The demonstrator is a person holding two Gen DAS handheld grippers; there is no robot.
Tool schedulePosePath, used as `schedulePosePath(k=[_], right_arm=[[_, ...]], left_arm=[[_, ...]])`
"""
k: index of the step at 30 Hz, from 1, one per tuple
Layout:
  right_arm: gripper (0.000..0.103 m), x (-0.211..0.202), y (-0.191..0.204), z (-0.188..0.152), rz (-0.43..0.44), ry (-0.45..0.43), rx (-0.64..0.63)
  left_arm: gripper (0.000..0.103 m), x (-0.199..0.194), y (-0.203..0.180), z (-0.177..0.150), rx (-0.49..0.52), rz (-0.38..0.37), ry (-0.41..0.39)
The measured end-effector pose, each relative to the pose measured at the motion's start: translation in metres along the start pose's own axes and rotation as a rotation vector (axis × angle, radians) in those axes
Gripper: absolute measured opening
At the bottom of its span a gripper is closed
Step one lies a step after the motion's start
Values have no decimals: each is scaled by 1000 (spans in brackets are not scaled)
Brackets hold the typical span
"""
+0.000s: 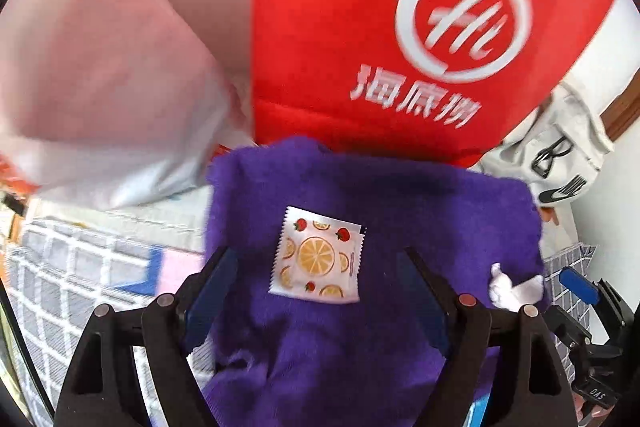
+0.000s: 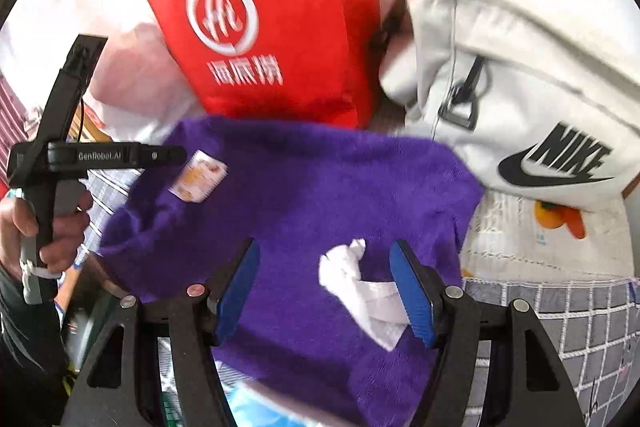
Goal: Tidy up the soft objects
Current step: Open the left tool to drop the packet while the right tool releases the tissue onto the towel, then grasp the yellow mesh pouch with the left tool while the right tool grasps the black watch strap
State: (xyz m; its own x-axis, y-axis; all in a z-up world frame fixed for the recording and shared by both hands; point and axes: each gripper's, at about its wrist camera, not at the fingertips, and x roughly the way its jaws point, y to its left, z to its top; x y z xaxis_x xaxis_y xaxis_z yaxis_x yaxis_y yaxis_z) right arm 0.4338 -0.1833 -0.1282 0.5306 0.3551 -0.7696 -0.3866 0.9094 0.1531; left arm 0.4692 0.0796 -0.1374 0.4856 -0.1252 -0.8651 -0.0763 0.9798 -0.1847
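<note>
A fuzzy purple cloth [image 1: 360, 327] [image 2: 300, 195] lies spread over a bed. On it rest a small white sachet [image 1: 318, 257] [image 2: 198, 177] printed with orange slices and a crumpled white tissue [image 1: 512, 287] [image 2: 356, 279]. My left gripper [image 1: 316, 251] hovers open above the sachet, its pads well apart from it. My right gripper [image 2: 323, 245] is open over the tissue, which lies between the blue pads [image 2: 412, 291] close to the right one. Neither grips anything. A hand [image 2: 60, 227] holds the left gripper's handle at the left of the right wrist view.
A red paper bag [image 1: 380, 27] [image 2: 272, 27] with a white logo stands behind the cloth. A white Nike bag [image 2: 520, 87] [image 1: 560, 155] lies to its right, a pale plastic bag [image 1: 100, 67] to its left. A grey checked sheet [image 1: 60, 287] [image 2: 560, 315] covers the bed. An orange toy [image 2: 560, 217] sits beneath the Nike bag.
</note>
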Motion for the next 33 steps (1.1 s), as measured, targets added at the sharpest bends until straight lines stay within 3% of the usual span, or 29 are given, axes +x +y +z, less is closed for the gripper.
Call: schedulePosePath(k=[6,9,16,20,27,33], right_arm=[[67,-41,24,-17,12,-41,9],[67,-66,34,-37,42,-48,35],[67,-112,63,-84,68,-53,47],[67,-135,77,-114,85,-68,72],[67,-160,90,-156,72,-86,106],[67,-165,91,-184,73,-83,132]], left_arm=[[80,-66,5,-21,-8,-24,-76],[80,-93,4,-34,9,13,-106],[82,-138,26,-110,-1,38,-107],[82,-142,43,-158,-37,14,-64],[89,-128,46,-230,11,40,9],[89,-105,46,-264,50,20,84]])
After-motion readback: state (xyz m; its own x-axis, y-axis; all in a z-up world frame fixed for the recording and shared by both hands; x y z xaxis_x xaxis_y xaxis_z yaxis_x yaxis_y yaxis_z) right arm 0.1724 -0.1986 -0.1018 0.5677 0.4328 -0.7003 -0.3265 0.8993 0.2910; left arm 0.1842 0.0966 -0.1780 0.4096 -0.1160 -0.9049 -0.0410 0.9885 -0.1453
